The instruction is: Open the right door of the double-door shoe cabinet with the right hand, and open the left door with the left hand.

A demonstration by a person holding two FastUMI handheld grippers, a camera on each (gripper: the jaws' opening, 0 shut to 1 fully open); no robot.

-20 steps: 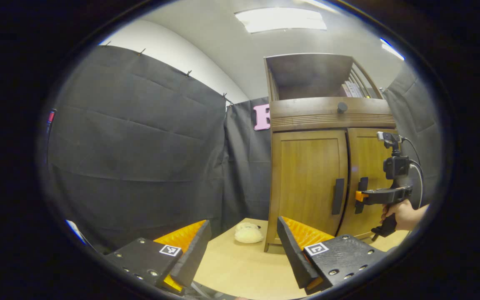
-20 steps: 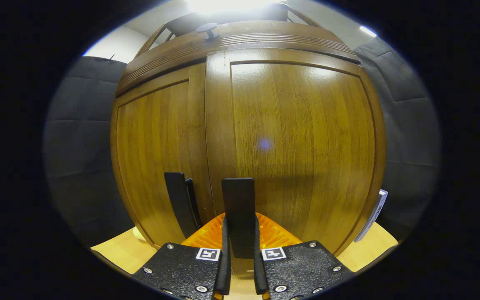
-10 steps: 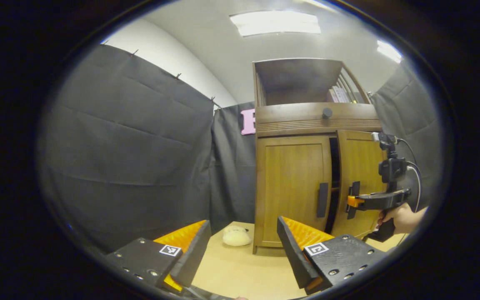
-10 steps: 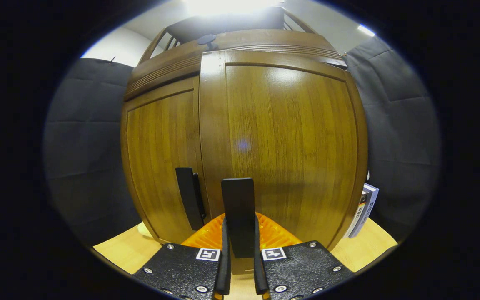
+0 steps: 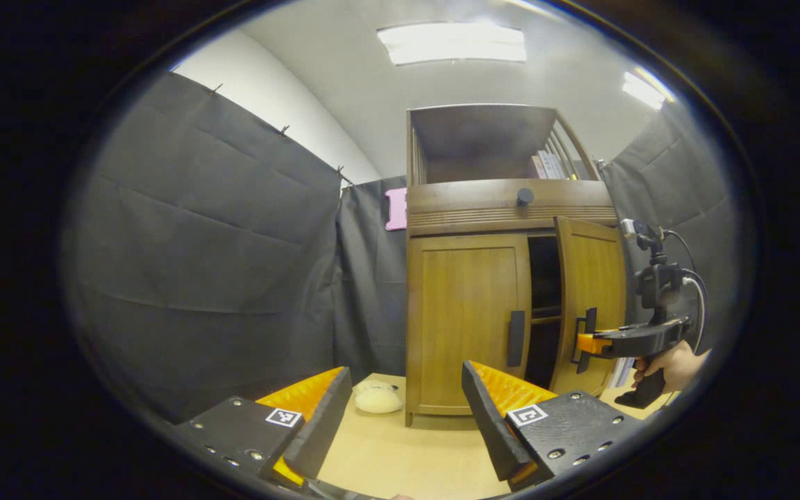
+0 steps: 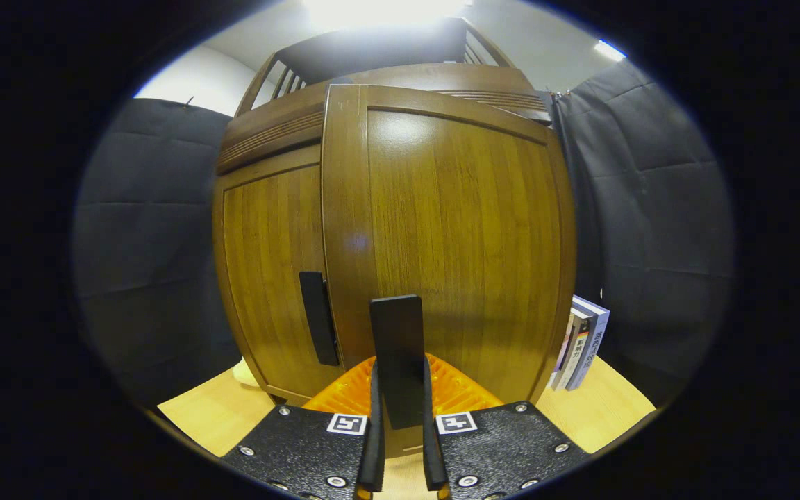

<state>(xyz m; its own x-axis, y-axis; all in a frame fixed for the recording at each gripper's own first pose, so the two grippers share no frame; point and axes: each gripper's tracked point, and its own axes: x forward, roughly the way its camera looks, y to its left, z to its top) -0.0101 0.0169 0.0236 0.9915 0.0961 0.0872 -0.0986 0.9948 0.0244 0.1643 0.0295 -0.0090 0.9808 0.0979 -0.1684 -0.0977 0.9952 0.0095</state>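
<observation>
Shoe cabinet (image 5: 469, 208) of brown wood stands on the pale counter (image 5: 400, 458), toward its far edge in front of the black cloth wall. In the left gripper view its right door (image 5: 591, 305) is swung partly outward, with a dark gap between it and the left door (image 5: 466, 319), which lies flush and closed, its dark handle (image 5: 517, 338) untouched. The right gripper (image 6: 400, 389) has its jaws clenched on the right door's handle (image 6: 397, 347), both fingers pressed against that upright dark bar. The left gripper (image 5: 403, 410) hovers near the front of the counter, well apart from the cabinet, jaws released and wide apart. A hand (image 5: 671, 364) grips the right tool. A cream-coloured soft lump (image 5: 376, 397) sits on the counter at the cabinet's left foot, and books (image 6: 582, 342) stand upright beside its right side.
</observation>
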